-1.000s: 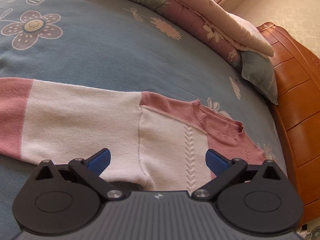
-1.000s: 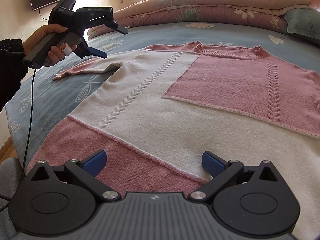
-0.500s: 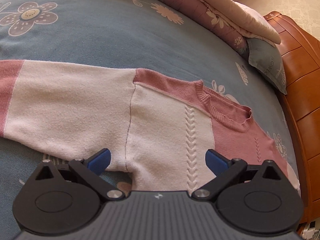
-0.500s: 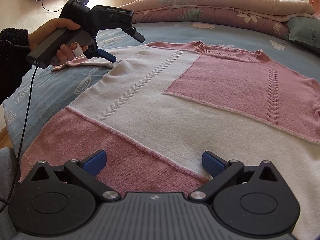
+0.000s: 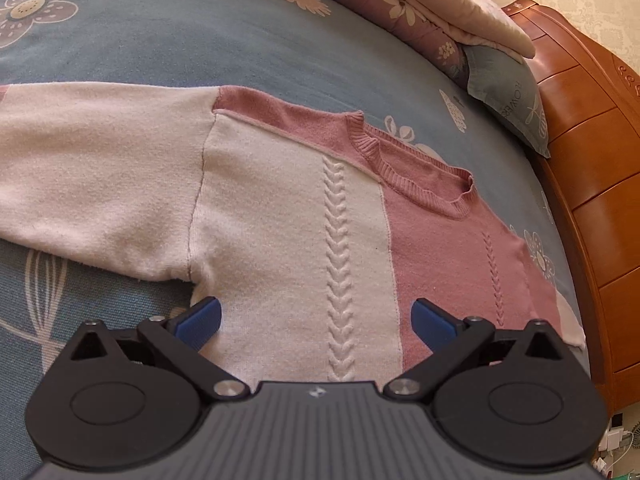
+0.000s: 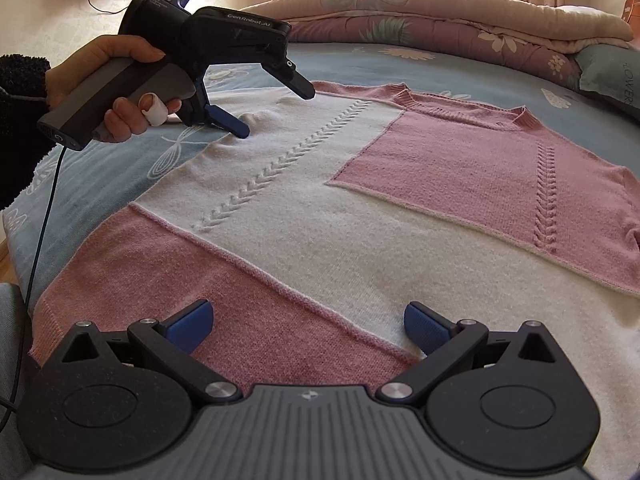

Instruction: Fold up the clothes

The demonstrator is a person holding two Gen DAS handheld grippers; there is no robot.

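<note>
Across the blue flowered bedspread (image 5: 168, 36) my pink and white sweater (image 6: 360, 220) lies flat, neckline (image 5: 420, 172) toward twelve o'clock in my right camera. My left gripper (image 5: 316, 316) is spread wide, hovering over the armpit where the white sleeve (image 5: 100, 160) joins the body; its lower blue fingertip (image 6: 234, 124) touches or nearly touches the knit at about ten o'clock in the right view. My left hand (image 6: 120, 84) grips the handle. My right gripper (image 6: 306, 322) is also wide, empty, above the pink hem band (image 6: 160, 280). A folded quilt (image 6: 440, 12) sits at twelve, with a pillow (image 5: 508, 92) and wooden headboard (image 5: 592, 184) at two.
</note>
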